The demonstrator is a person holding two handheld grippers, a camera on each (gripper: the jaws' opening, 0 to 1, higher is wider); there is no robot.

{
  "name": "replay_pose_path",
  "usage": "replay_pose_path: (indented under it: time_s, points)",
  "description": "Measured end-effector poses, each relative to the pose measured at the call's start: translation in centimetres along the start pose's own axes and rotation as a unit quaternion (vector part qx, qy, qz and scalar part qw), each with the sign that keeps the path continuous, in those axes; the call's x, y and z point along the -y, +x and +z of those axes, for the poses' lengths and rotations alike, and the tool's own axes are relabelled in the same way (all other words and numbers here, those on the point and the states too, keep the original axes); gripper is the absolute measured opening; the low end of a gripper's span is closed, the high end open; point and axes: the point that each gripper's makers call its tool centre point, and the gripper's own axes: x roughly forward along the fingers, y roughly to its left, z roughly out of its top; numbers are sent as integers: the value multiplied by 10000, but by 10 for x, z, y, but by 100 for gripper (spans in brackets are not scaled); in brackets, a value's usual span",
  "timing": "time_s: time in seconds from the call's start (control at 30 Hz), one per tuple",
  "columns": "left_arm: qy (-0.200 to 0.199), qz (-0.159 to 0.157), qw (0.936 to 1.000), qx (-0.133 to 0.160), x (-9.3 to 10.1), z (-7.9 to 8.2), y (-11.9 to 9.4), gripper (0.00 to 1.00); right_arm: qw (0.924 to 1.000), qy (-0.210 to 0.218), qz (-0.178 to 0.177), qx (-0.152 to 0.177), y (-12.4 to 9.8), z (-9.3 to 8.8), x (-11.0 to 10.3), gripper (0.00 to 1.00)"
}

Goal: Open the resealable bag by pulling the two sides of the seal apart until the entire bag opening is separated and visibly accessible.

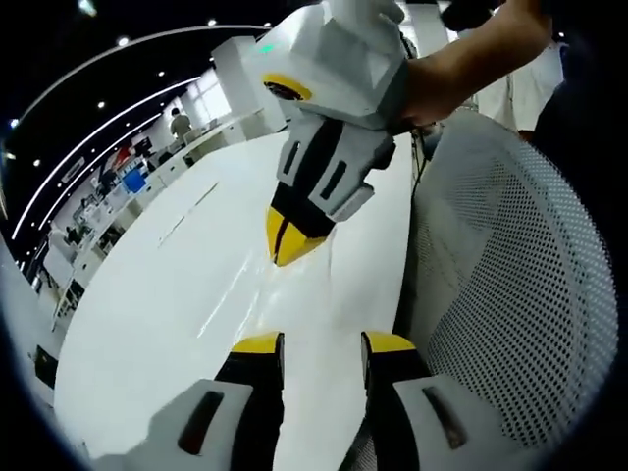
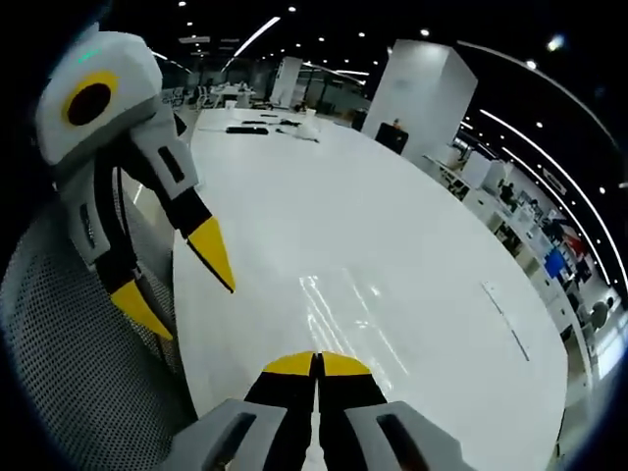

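Observation:
A clear, glossy resealable bag [image 2: 345,306] lies flat on the white table [image 2: 412,196], faint against the surface. In the left gripper view its sheen [image 1: 257,299] shows just under the other gripper's tips. My right gripper [image 2: 316,365] is shut, its yellow tips together at the bag's near edge. I cannot make out whether any film is pinched between them. It also shows from above [image 1: 287,243], held by a person's arm [image 1: 461,61]. My left gripper [image 1: 323,343] is open, short of the bag, with nothing between its jaws. It also appears open at the table edge [image 2: 175,280].
A white mesh chair [image 1: 510,285] stands against the table's side, close to both grippers [image 2: 69,373]. Small dark items [image 2: 247,129] lie at the table's far end. Desks and shelves line the room beyond the table [image 1: 118,186].

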Motion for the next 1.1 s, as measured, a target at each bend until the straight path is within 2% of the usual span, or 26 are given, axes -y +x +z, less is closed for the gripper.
replay_pose_path:
  time_s: [0.2,0.33,0.43,0.67,0.9,1.03,1.1]
  points:
    - [-265,111,9996,12,-12,-11,-4,35,9998,-123,-171,24,7,-3,19,0]
    - [-526,217,9984,-4,-23,-17,-6,41,9994,-230,-270,-12,13,-4,27,0]
    - [-682,339,9971,68,-32,-18,-10,44,9979,-562,-302,-52,18,-5,34,0]
    - [-1064,430,9929,310,-39,-15,-14,47,9962,-777,-348,-157,27,-7,49,0]
    - [-1310,587,9882,540,-46,-8,-20,44,9973,-556,-418,-225,36,-13,61,0]
    - [-1400,703,9858,605,-54,-7,-25,44,9991,-122,-387,-99,37,-11,64,0]
    - [-1410,754,9852,619,-57,-7,-27,44,9993,-53,-362,-77,36,-11,64,0]
